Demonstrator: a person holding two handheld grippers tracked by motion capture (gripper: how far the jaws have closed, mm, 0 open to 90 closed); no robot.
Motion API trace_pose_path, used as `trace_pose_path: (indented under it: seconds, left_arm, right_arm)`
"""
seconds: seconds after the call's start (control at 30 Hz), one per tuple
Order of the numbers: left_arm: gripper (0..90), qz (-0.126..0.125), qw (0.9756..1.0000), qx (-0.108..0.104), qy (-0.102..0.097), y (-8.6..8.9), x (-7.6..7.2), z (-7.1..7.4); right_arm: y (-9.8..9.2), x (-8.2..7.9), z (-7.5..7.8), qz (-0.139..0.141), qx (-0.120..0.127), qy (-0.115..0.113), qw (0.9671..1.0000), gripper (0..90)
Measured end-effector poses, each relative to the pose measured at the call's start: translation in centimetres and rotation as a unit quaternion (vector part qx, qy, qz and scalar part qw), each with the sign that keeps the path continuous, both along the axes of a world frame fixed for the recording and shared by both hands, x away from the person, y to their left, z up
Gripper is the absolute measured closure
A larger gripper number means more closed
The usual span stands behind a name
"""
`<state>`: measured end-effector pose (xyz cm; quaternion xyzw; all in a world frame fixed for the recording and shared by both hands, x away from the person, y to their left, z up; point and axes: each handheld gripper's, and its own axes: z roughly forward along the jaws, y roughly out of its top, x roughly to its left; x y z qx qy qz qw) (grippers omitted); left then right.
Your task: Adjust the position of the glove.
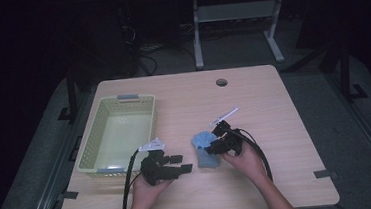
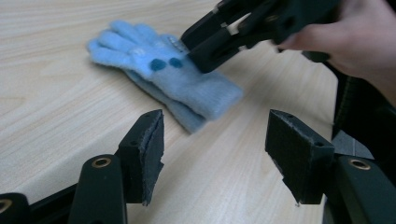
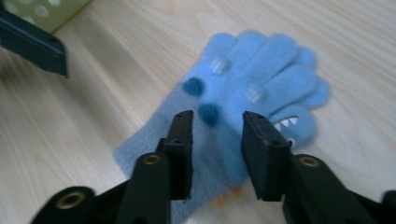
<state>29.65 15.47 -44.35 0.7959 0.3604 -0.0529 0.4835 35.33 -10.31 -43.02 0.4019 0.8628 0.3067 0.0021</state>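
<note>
Glove (image 3: 243, 93), light blue with dark dots, lies flat on the table (image 1: 273, 102), right of the basket (image 1: 123, 102). Right gripper (image 3: 217, 140) hangs over its cuff end, jaws parted, gripping nothing. Left gripper (image 2: 215, 154) waits just beside the glove, jaws apart and empty.

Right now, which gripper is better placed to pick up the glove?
The right gripper, I'd judge. Its jaws stand open straight over the glove, near its middle, close to the fabric. The left gripper is open too, but sits back on bare table, the glove's cuff some way ahead of it.
</note>
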Motion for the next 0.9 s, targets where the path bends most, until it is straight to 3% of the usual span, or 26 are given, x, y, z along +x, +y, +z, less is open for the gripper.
trace_pose_path:
  seconds: [0.13, 0.3, 0.37, 0.43, 0.63, 0.7, 0.77, 0.9]
  left_arm:
    - [37.4, 0.016, 0.9996, -0.003, 0.024, -0.5, 0.6, -0.2]
    - [35.9, 0.024, 0.9986, 0.000, 0.047, -1.4, 1.6, -0.4]
    - [34.6, 0.026, 0.9975, 0.002, 0.065, -2.0, 2.4, -0.7]
    - [34.2, 0.028, 0.9972, 0.001, 0.069, -2.1, 2.6, -0.8]
    - [34.5, 0.049, 0.9933, -0.005, 0.105, -3.2, 3.5, -1.5]
    - [34.4, 0.050, 0.9937, 0.008, 0.100, -3.5, 3.7, -1.6]
    - [35.1, 0.052, 0.9920, -0.001, 0.115, -3.8, 4.1, -1.8]
    - [36.6, 0.056, 0.9905, -0.007, 0.125, -4.0, 4.4, -2.0]
  right_arm:
    - [-1.4, -0.6, 0.2, -0.022, 0.045, 0.013, 0.9986, 54.7]
    - [-2.0, -1.0, 0.1, -0.039, 0.049, 0.014, 0.9980, 51.3]
    - [-2.4, -1.0, -0.1, -0.043, 0.062, 0.015, 0.9970, 49.1]
    - [-2.5, -1.1, -0.4, -0.049, 0.065, 0.018, 0.9965, 46.6]
    - [-3.1, -1.1, -1.3, -0.069, 0.079, 0.035, 0.9939, 44.1]
    - [-3.3, -1.2, -1.6, -0.079, 0.092, 0.039, 0.9919, 44.8]
    - [-3.4, -1.2, -2.1, -0.088, 0.088, 0.049, 0.9909, 45.0]
    - [-3.5, -1.4, -2.4, -0.098, 0.099, 0.055, 0.9887, 45.6]
